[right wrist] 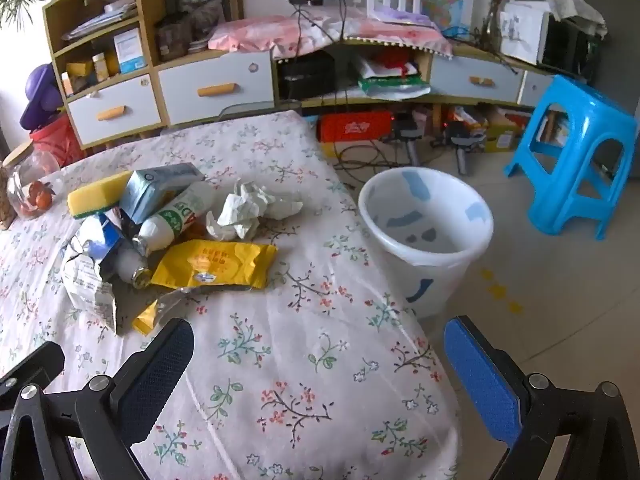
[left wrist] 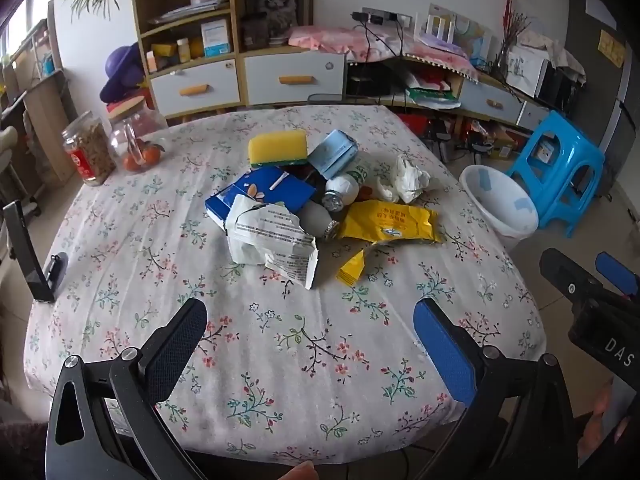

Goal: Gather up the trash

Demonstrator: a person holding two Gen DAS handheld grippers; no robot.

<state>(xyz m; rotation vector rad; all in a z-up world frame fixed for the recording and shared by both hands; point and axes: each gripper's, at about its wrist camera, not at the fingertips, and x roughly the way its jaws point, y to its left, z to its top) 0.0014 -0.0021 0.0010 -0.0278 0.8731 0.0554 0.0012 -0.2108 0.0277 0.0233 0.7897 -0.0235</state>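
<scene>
Left wrist view: left gripper (left wrist: 310, 320) hangs over the near part of the floral tablecloth (left wrist: 280, 360), jaws spread wide, nothing between them; the trash pile sits mid-table, well beyond the fingertips. Taking the white bin (left wrist: 500, 208) on the floor off the table's right edge as landmark: crumpled tissue (left wrist: 408, 178) is the piece nearest it, yellow wrapper (left wrist: 390, 220) next, then the small yellow scrap (left wrist: 352, 268), the torn white printed bag (left wrist: 272, 240), the blue carton (left wrist: 260, 196), and the yellow sponge (left wrist: 278, 147) farthest. All look light; wrappers thin, crinkly, probably slippery, so pinch a raised fold or edge rather than the flat face. Right wrist view: right gripper (right wrist: 318, 354) also fully spread and empty, over the table corner just beside the bin (right wrist: 426, 216), which looks empty. Tissue (right wrist: 252, 210) soft, compressible, grab anywhere across the bulk. White bottle (right wrist: 176, 220) lies on its side between the light-blue box (right wrist: 156, 190) and the yellow wrapper (right wrist: 216, 264), round and smooth, likely to roll, best squeezed across the body. Carton stiff, take it across a narrow side. Sponge (right wrist: 98, 196) squashy, easy grip, farthest from the bin
</scene>
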